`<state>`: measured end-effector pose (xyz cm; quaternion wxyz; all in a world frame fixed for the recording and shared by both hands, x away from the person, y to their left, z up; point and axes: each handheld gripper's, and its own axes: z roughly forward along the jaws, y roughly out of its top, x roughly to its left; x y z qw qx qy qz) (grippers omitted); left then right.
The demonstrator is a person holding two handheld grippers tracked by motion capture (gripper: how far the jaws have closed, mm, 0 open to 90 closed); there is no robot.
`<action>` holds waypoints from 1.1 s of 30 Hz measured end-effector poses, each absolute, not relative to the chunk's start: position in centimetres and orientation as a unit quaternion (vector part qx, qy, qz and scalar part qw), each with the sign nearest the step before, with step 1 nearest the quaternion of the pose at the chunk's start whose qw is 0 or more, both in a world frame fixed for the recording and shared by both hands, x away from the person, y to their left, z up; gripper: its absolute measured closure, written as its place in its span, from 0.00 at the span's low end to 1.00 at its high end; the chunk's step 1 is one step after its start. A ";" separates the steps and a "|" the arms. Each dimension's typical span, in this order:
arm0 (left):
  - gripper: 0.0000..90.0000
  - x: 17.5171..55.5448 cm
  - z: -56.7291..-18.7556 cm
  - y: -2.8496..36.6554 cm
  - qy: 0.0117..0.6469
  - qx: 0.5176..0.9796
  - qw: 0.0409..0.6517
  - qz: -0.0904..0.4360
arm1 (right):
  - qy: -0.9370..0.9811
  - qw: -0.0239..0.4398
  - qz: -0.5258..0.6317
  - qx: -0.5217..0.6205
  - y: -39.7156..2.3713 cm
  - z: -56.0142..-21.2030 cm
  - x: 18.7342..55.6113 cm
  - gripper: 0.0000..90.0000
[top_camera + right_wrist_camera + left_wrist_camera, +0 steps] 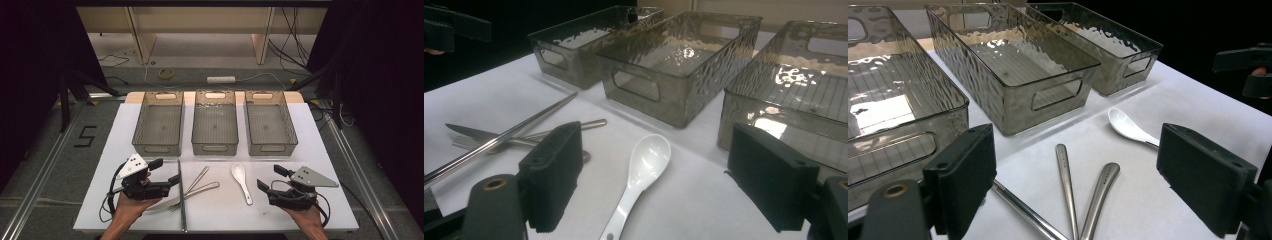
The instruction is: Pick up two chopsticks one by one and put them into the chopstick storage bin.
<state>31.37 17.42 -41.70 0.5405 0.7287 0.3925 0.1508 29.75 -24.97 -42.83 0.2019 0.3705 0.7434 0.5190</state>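
Fingers of both grippers are spread and pinch nothing. From the high view, the left gripper [166, 172] is held low over the white counter [125, 125], at the near left, with its tips close to a long metal chopstick [182, 195] that lies straight from front to back. Just right of the chopstick two pieces of metal cutlery [200, 186] lie crossed, and further right a white ceramic spoon [242, 181] lies alone. The right gripper [270, 178] hovers near the spoon, on its right side. Behind all this, three smoked plastic bins [215, 125] stand in a row.

From the left gripper view, the left gripper's fingers [965, 177] stand wide apart, and between them two metal handles [1083, 192] and the chopstick [1023, 210] lie on the counter. The spoon [1128, 127] is beyond them, near the middle bin [1013, 65].

From the right gripper view, the right gripper's fingers [551, 172] are also wide apart, and the spoon [644, 165] lies between them on the counter, touching neither one. A knife [471, 132] and a fork [466, 144] lie to the left under the chopstick [504, 137]
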 end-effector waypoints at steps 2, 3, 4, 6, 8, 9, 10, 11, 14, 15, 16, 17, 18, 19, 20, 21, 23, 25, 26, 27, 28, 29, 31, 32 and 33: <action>0.17 31.4 -41.7 17.3 0.395 0.731 0.537 0.148 | 0.744 0.201 0.518 0.371 -25.0 -42.9 29.8 0.26; 0.17 31.4 -41.7 17.3 0.396 0.731 0.536 0.146 | 0.745 0.199 0.517 0.372 -25.0 -42.9 29.8 0.26; 0.17 31.4 -41.7 17.3 0.396 0.731 0.536 0.146 | 0.744 0.199 0.518 0.372 -25.0 -42.9 29.8 0.26; 0.17 31.4 -41.6 17.2 0.401 0.733 0.530 0.144 | 0.745 0.198 0.518 0.372 -25.0 -42.8 29.8 0.26; 0.17 31.5 -41.6 17.2 0.405 0.734 0.527 0.140 | 0.745 0.197 0.517 0.372 -25.0 -42.9 29.8 0.26; 0.17 31.5 -41.5 17.1 0.410 0.734 0.524 0.135 | 0.746 0.195 0.516 0.373 -25.0 -42.9 29.9 0.26; 0.17 31.6 -41.5 17.0 0.415 0.736 0.519 0.131 | 0.746 0.195 0.515 0.373 -25.0 -42.9 29.9 0.26; 0.17 31.6 -41.5 16.9 0.421 0.738 0.512 0.127 | 0.747 0.193 0.515 0.374 -25.0 -42.9 29.9 0.26; 0.18 31.7 -41.5 16.6 0.429 0.748 0.491 0.119 | 0.747 0.191 0.514 0.375 -25.0 -42.9 29.9 0.27; 0.18 31.8 -41.4 16.4 0.441 0.751 0.479 0.111 | 0.747 0.190 0.514 0.376 -25.0 -42.9 29.9 0.27; 0.20 32.0 -41.5 16.3 0.447 0.754 0.469 0.107 | 0.747 0.189 0.514 0.376 -25.0 -42.9 29.9 0.27; 0.20 32.0 -41.5 16.3 0.447 0.754 0.469 0.107 | 0.748 0.188 0.513 0.376 -25.0 -42.9 29.9 0.27; 0.20 32.2 -41.6 16.2 0.454 0.762 0.452 0.096 | 0.750 0.186 0.512 0.375 -25.0 -42.9 30.0 0.27; 0.21 32.2 -41.6 16.2 0.454 0.762 0.452 0.096 | 0.750 0.186 0.512 0.375 -24.9 -43.0 30.0 0.27; 0.22 32.5 -41.9 16.0 0.470 0.767 0.429 0.085 | 0.751 0.183 0.512 0.375 -24.9 -43.0 30.0 0.27; 0.23 32.6 -42.1 15.9 0.477 0.771 0.414 0.082 | 0.751 0.183 0.512 0.374 -24.9 -43.0 30.0 0.27; 0.26 32.7 -42.3 15.8 0.483 0.774 0.402 0.080 | 0.752 0.183 0.512 0.373 -24.8 -43.0 30.0 0.27; 0.29 33.1 -42.8 15.7 0.494 0.777 0.384 0.065 | 0.752 0.183 0.512 0.373 -24.8 -43.0 30.0 0.27; 0.31 33.2 -42.9 15.8 0.499 0.776 0.381 0.059 | 0.752 0.182 0.512 0.373 -24.8 -43.0 30.0 0.27; 0.33 33.3 -43.0 15.8 0.505 0.775 0.378 0.053 | 0.752 0.182 0.513 0.372 -24.8 -43.0 30.0 0.27; 0.36 33.3 -43.0 15.8 0.505 0.775 0.378 0.053 | 0.752 0.182 0.512 0.372 -24.8 -43.0 30.0 0.27; 0.37 33.7 -43.5 15.8 0.515 0.774 0.367 0.035 | 0.753 0.181 0.511 0.372 -24.8 -43.0 30.0 0.27; 0.41 34.0 -44.1 15.8 0.524 0.772 0.359 0.021 | 0.754 0.181 0.511 0.371 -24.8 -43.1 30.0 0.27; 0.43 34.2 -44.4 15.8 0.526 0.773 0.354 0.014 | 0.754 0.179 0.511 0.372 -24.8 -43.1 30.0 0.27; 0.44 34.4 -44.6 15.8 0.529 0.772 0.351 0.008 | 0.755 0.178 0.510 0.373 -24.8 -43.1 30.0 0.27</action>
